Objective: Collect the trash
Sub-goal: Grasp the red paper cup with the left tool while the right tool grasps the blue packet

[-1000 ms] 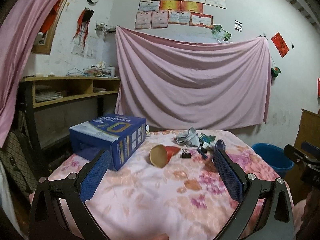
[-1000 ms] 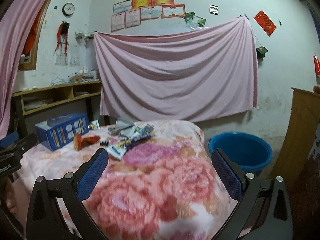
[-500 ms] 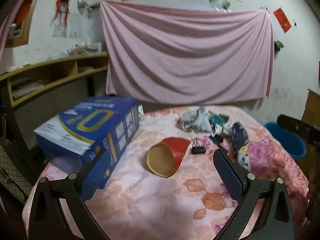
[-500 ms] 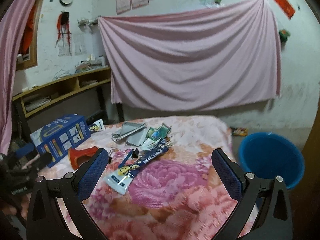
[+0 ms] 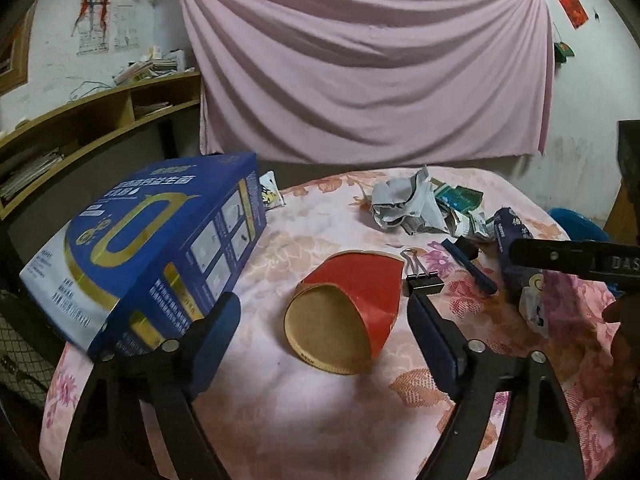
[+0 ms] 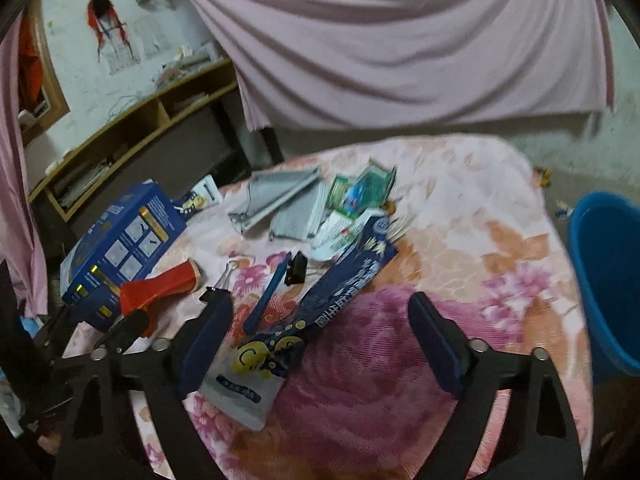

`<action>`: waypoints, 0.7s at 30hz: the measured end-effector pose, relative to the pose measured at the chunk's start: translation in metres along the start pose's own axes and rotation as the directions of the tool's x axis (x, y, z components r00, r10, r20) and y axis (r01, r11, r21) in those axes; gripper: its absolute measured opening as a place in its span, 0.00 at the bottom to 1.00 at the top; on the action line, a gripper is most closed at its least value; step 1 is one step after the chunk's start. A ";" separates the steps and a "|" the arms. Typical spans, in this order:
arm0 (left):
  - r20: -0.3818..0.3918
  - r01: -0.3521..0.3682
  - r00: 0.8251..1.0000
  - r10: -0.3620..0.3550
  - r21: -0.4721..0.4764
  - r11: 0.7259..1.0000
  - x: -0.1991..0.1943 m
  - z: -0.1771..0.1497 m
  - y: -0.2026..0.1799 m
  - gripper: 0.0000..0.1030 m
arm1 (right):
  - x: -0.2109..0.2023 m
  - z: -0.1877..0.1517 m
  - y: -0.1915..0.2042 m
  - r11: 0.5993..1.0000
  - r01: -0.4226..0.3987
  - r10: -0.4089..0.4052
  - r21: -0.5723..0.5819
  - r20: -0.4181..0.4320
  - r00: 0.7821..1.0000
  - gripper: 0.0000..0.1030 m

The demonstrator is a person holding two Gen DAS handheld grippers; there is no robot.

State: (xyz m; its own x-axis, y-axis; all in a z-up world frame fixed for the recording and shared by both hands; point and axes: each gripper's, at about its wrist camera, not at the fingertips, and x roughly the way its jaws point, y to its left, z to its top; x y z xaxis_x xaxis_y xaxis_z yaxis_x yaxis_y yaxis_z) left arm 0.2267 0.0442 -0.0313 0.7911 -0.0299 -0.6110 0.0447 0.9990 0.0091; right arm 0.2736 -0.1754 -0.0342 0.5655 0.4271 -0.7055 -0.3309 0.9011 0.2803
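Two grippers hang over your flower-patterned desk (image 5: 248, 400), both with jaws apart but closing, pads pressing on nothing; your left gripper (image 5: 324, 320) frames the red paper cup (image 5: 348, 312) lying on its side at centre frame; your right gripper (image 6: 320, 332) straddles the long blue wrapper (image 6: 328, 304), lower centre; the blue bucket (image 6: 604, 280) sits at the right edge.

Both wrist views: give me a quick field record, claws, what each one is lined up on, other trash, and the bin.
left claw: closing, pads not touching anything
left target: red cup lying on its side between the fingers
right claw: closing, pads clear
right target: blue wrapper lying flat
other trash: blue box, binder clip, crumpled paper
bin: blue bucket beside the bed, to the right
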 end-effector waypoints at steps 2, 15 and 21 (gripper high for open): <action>-0.022 0.014 1.000 -0.014 0.010 1.000 0.006 0.001 -0.001 0.65 | 0.011 0.002 -0.003 0.999 -0.021 0.023 0.036 -0.041 0.999 0.79; -0.056 0.097 0.994 -0.096 0.014 0.995 0.009 0.005 -0.005 0.45 | 0.024 -0.007 -0.005 0.993 -0.084 0.093 0.081 -0.120 0.988 0.33; -0.058 0.120 0.991 -0.122 -0.030 0.992 0.003 0.001 -0.011 0.44 | 0.020 -0.011 0.004 0.995 -0.094 0.097 0.032 -0.124 0.988 0.16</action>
State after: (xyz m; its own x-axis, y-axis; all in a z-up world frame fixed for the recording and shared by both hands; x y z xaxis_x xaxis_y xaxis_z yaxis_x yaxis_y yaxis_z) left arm 0.2290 0.0329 -0.0327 0.7433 -0.1494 -0.6521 0.1210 0.9887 -0.0886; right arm 0.2755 -0.1638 -0.0543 0.4328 0.4998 -0.7503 -0.3583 0.8591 0.3655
